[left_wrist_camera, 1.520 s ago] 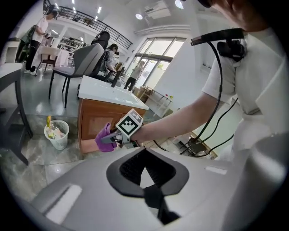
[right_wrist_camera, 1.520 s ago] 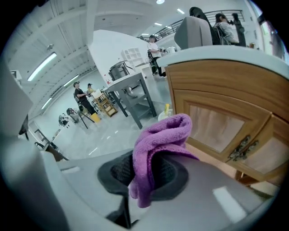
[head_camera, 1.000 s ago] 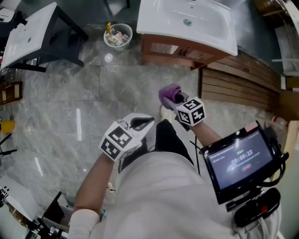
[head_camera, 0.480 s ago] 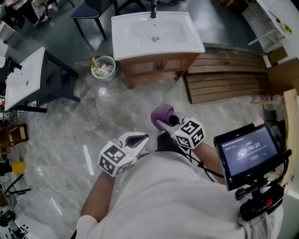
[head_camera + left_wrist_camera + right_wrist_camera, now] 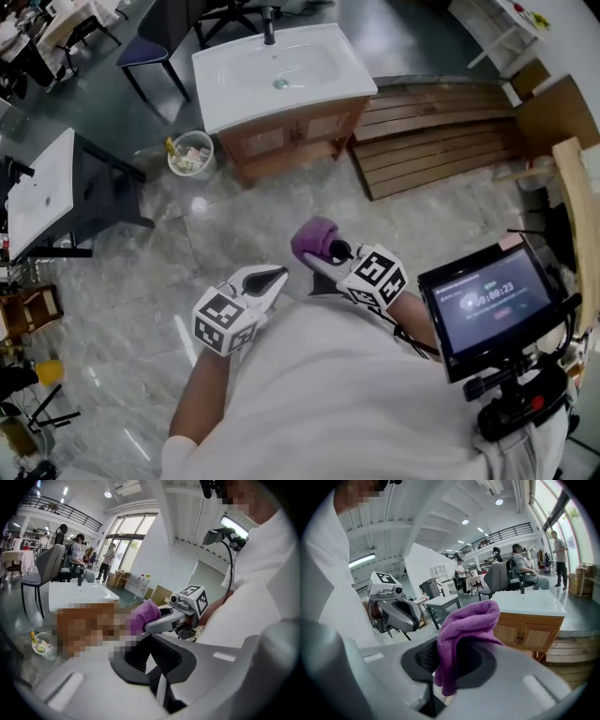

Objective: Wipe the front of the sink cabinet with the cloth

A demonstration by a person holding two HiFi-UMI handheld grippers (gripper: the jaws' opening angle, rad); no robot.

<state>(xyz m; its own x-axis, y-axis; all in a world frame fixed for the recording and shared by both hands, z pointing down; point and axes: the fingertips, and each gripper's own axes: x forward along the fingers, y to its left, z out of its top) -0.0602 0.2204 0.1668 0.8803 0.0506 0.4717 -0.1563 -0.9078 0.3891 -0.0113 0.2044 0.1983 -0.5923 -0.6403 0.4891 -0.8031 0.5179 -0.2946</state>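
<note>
Cloth, purple and bunched into a wad, is clamped between the jaws of the right hand-held gripper. It is held above the floor, well apart from the sink cabinet. The wad projects past the jaw tips. Its long axis runs along the jaws and points toward the cabinet front, folded end leading; in the right gripper view a loose end hangs down between the jaws. The left hand-held gripper, just beside the right one, has its jaws closed together on nothing. A white basin tops the cabinet, and a waste basket stands near one front corner.
</note>
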